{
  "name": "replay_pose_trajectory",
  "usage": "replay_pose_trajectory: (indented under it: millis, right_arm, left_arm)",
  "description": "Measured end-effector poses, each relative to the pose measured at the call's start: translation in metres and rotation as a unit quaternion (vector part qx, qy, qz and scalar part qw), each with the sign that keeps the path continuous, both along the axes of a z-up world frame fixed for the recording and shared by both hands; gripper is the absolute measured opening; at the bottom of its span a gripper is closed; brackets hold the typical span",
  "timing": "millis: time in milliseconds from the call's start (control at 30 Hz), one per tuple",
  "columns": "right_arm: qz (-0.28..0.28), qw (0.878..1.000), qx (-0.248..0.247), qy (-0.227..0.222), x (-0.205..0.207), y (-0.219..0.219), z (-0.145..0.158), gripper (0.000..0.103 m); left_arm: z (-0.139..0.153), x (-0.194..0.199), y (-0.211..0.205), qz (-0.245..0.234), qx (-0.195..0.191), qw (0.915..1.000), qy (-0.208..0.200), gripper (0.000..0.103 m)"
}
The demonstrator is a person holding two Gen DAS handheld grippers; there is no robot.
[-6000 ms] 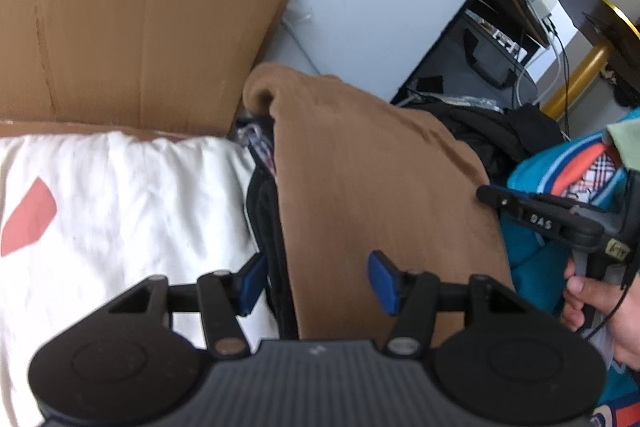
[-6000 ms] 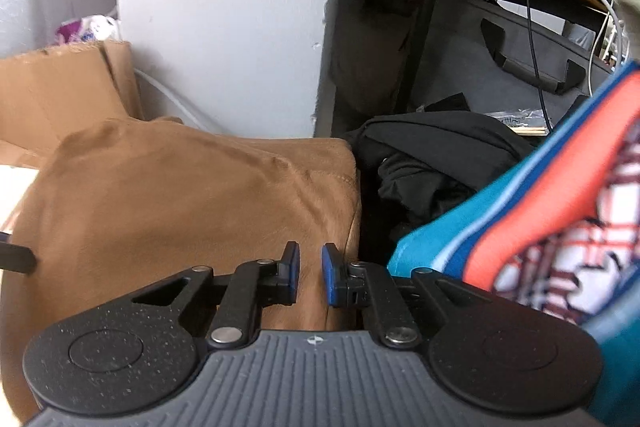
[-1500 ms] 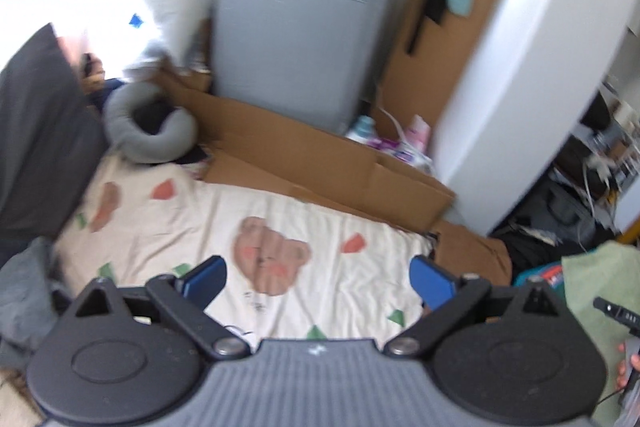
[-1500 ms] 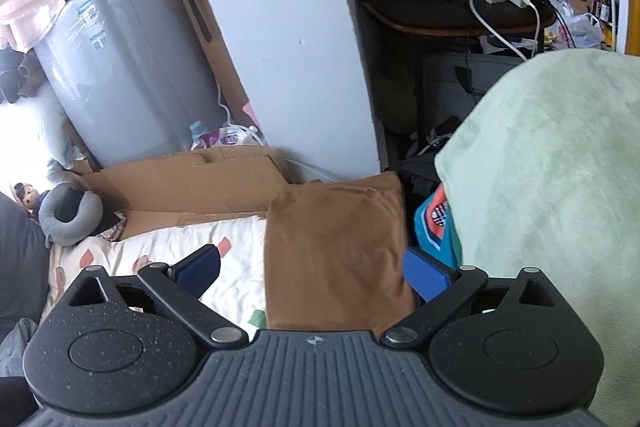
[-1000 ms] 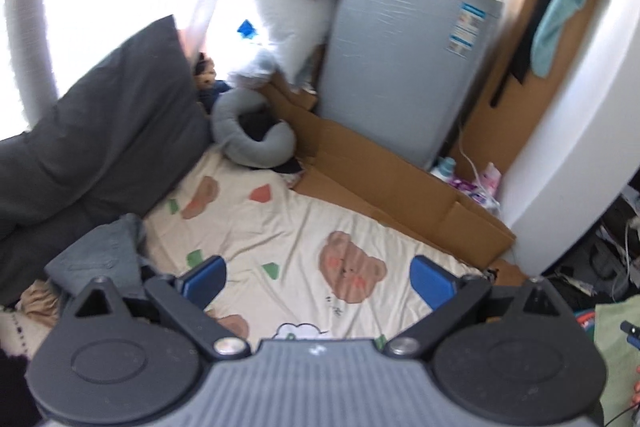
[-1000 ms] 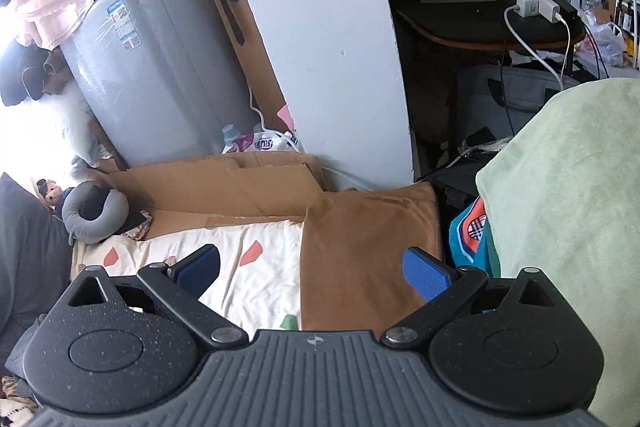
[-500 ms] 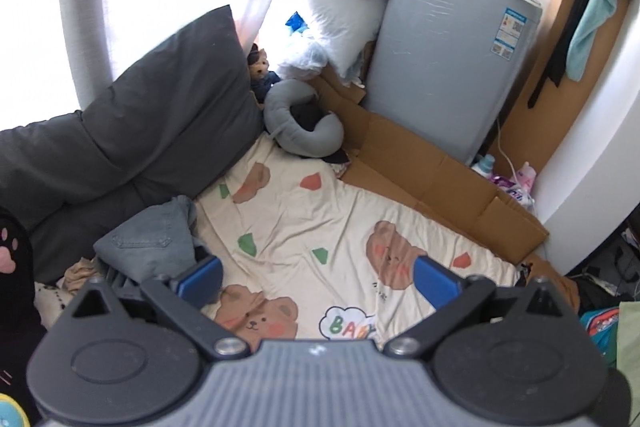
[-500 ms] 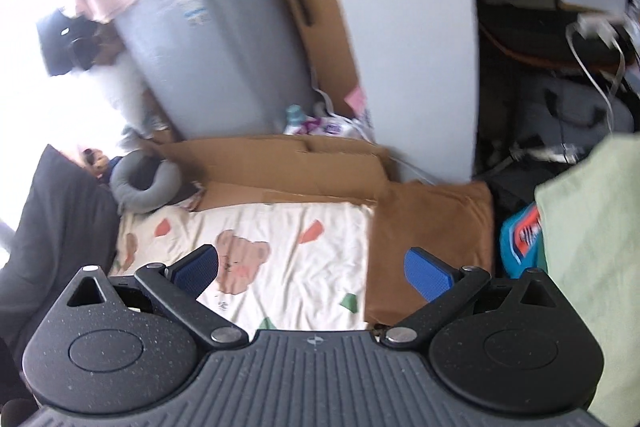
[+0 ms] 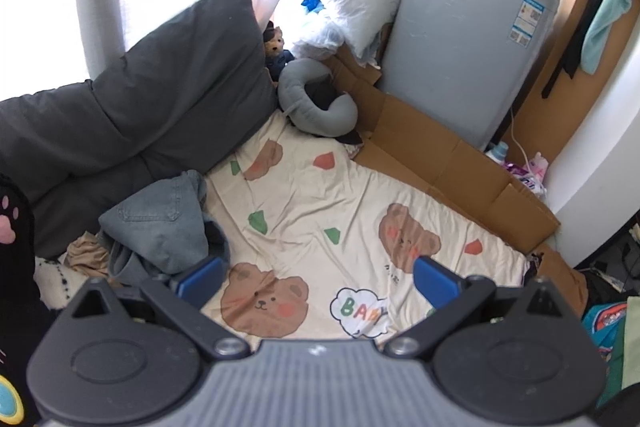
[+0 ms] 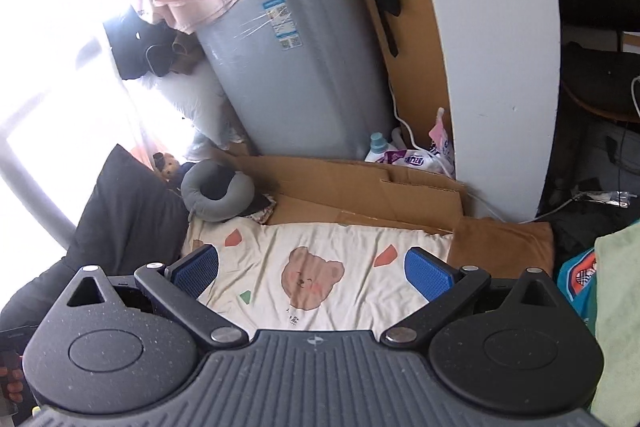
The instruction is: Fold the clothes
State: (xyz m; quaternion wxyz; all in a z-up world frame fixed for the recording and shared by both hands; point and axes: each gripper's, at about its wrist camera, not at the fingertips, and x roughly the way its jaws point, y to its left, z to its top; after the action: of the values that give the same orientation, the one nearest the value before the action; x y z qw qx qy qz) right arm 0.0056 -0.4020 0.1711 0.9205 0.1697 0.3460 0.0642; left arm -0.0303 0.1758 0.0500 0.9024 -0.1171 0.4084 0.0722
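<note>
While both claws hang wide and empty above the bear-print sheet (image 9: 320,211), the crumpled jeans (image 9: 160,223) lie at that sheet's left edge, just beside the left claw (image 9: 316,277) and low-left of it; the right claw (image 10: 312,269) sits nearer the folded brown garment (image 10: 504,239) at the sheet's right end.

Cream bedsheet (image 9: 320,211) with brown bears, blue-grey denim (image 9: 160,223), folded tan-brown garment (image 10: 502,241), charcoal pillow (image 9: 160,83)
</note>
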Motion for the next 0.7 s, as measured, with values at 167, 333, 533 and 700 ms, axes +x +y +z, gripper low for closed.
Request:
replay_pose_trajectory:
  millis: [167, 333, 533, 700]
  right_arm:
    - [-0.017, 0.999, 0.011, 0.035, 0.005, 0.005, -0.035, 0.102]
    - [-0.023, 0.997, 0.027, 0.064, 0.008, 0.008, -0.068, 0.102]
    - [-0.036, 0.995, 0.051, 0.078, 0.017, 0.02, -0.085, 0.102]
    - [-0.011, 0.996, 0.057, 0.067, 0.028, 0.05, -0.078, 0.102]
  left_arm:
    - [-0.011, 0.0, 0.002, 0.004, -0.01, 0.9999, 0.01, 0.102]
    - [-0.02, -0.004, 0.0, 0.008, -0.015, 0.9997, 0.017, 0.102]
    - [-0.027, -0.003, -0.018, 0.005, -0.022, 0.9996, 0.017, 0.102]
    - [-0.03, 0.002, -0.042, -0.007, -0.025, 0.9996, 0.013, 0.102]
